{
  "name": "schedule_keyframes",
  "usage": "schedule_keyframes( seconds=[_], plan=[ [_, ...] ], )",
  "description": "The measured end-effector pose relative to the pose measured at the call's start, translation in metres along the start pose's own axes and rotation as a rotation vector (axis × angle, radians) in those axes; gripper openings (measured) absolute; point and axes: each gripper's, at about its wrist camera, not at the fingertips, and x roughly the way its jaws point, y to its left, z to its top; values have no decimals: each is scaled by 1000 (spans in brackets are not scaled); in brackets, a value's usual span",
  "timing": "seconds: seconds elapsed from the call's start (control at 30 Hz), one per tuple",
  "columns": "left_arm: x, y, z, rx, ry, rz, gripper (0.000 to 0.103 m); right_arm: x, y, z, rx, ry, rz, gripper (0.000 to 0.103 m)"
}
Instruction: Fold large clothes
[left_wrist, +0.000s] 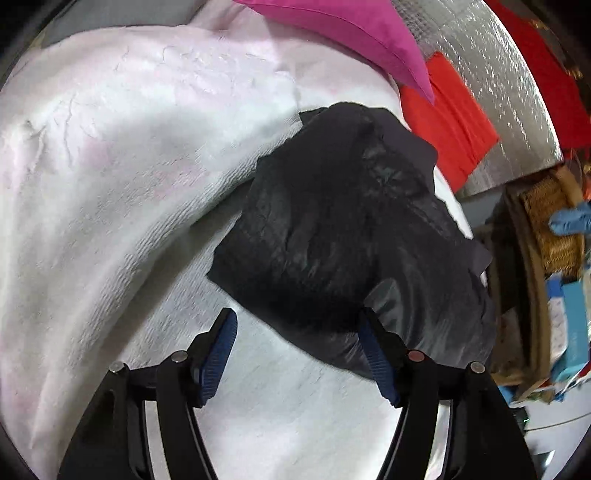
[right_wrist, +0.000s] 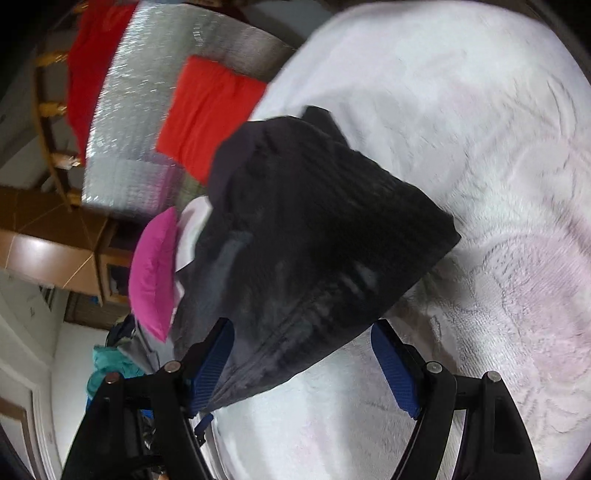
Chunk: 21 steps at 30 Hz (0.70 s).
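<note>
From my left wrist camera, the left gripper (left_wrist: 297, 350) has its blue-padded fingers (left_wrist: 221, 354) spread wide, gripping nothing. Just ahead of them a black, slightly shiny garment (left_wrist: 343, 240) lies bunched on a white textured bedspread (left_wrist: 110, 177); its near edge reaches the right-hand finger, though I cannot tell whether they touch. Beyond it lie a magenta pillow (left_wrist: 351, 40) and a folded red cloth (left_wrist: 454, 122), the red one resting partly on a silver quilted foil sheet (left_wrist: 491, 74). A woven wicker basket (left_wrist: 554, 221) sits off to the right.

From my right wrist camera, the right gripper (right_wrist: 303, 363) is likewise spread apart, holding nothing. The same black garment (right_wrist: 306, 240) fills the middle in a rumpled heap on the white bedspread (right_wrist: 480, 147), and its lower edge drapes against the left-hand blue finger pad (right_wrist: 214, 365). The magenta pillow (right_wrist: 155, 273) shows to its left, the red cloth (right_wrist: 210, 122) above on the foil sheet (right_wrist: 140, 122). The picture is motion-blurred.
</note>
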Motion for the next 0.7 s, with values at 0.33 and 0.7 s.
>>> schedule_keyframes(
  seconds=[0.33, 0.7],
  plan=[
    [7, -22, 11, 115, -95, 98, 71, 18, 23, 6, -79, -121, -24, 80],
    [-8, -58, -19, 403, -191, 346, 73, 16, 41, -5, -233, -82, -174, 67]
  ],
)
